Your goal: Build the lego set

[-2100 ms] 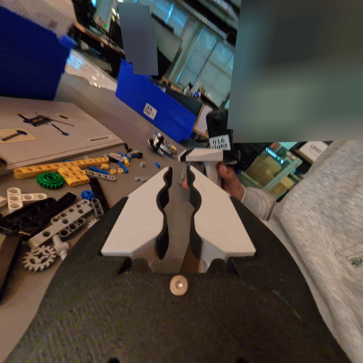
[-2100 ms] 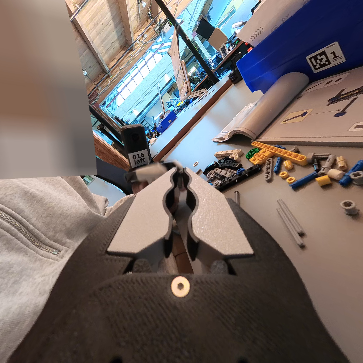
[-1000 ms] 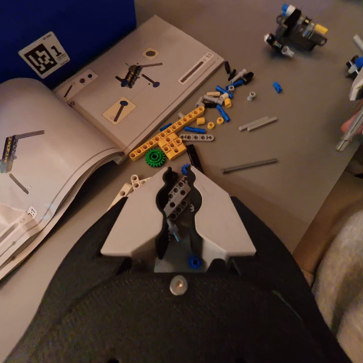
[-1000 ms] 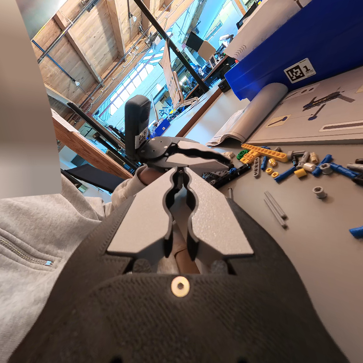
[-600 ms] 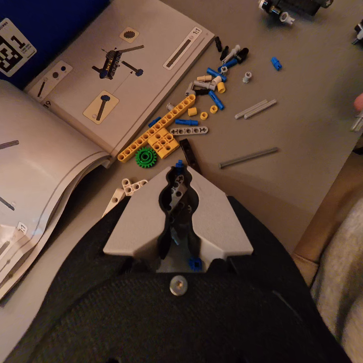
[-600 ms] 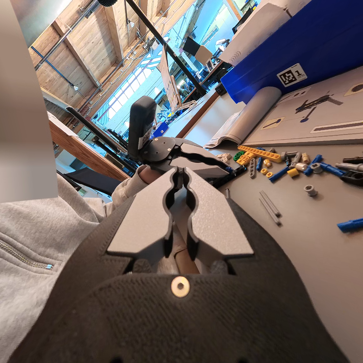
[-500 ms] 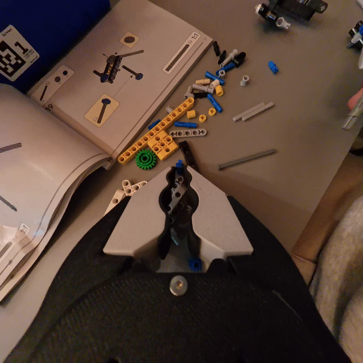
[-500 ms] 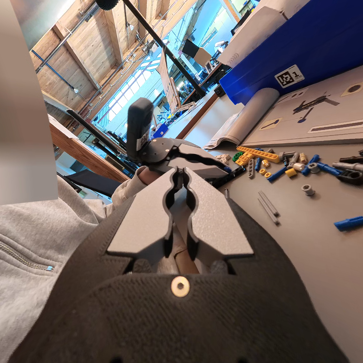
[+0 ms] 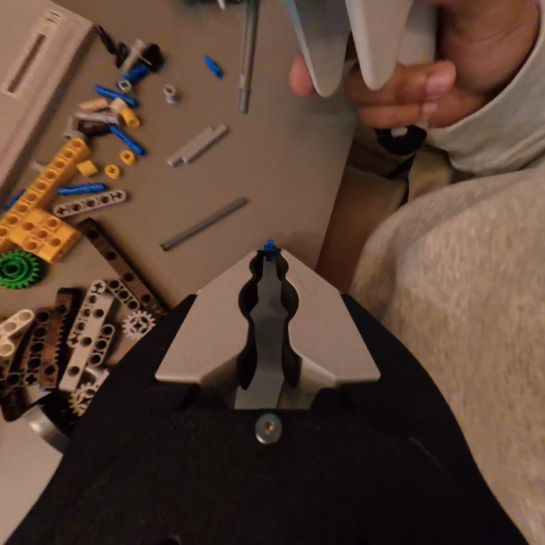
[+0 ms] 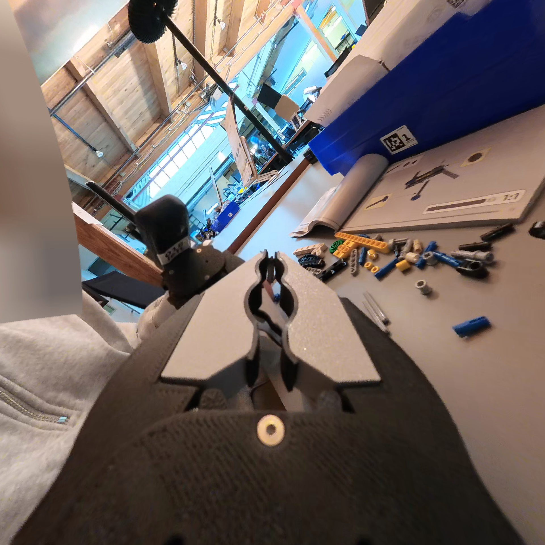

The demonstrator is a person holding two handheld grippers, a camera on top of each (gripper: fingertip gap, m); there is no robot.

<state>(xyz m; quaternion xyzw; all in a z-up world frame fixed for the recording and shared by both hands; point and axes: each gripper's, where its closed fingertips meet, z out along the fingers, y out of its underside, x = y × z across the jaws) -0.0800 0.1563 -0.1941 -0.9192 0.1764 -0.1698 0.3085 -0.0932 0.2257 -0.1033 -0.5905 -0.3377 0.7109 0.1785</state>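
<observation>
Your grey tongs (image 9: 269, 253) pinch a small blue toothed plastic piece (image 9: 268, 245); yellow holed beam (image 9: 44, 182), green plastic gear (image 9: 18, 269), grey bench (image 9: 280, 165).

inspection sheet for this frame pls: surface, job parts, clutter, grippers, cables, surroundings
Surface: grey table, loose parts lying on it.
Job's things: small blue piece pinched at the left gripper's tips; long grey axle lying free; yellow beam beside the green gear; open instruction booklet.
Clutter: blue pins, yellow bushes, grey and black beams scattered by the booklet.
Grippers: left gripper shut on the blue piece; right gripper nearly shut on a thin dark part, hard to identify.
Cables: nothing seen.
Surroundings: blue bin behind the booklet; workshop with wooden ceiling.
</observation>
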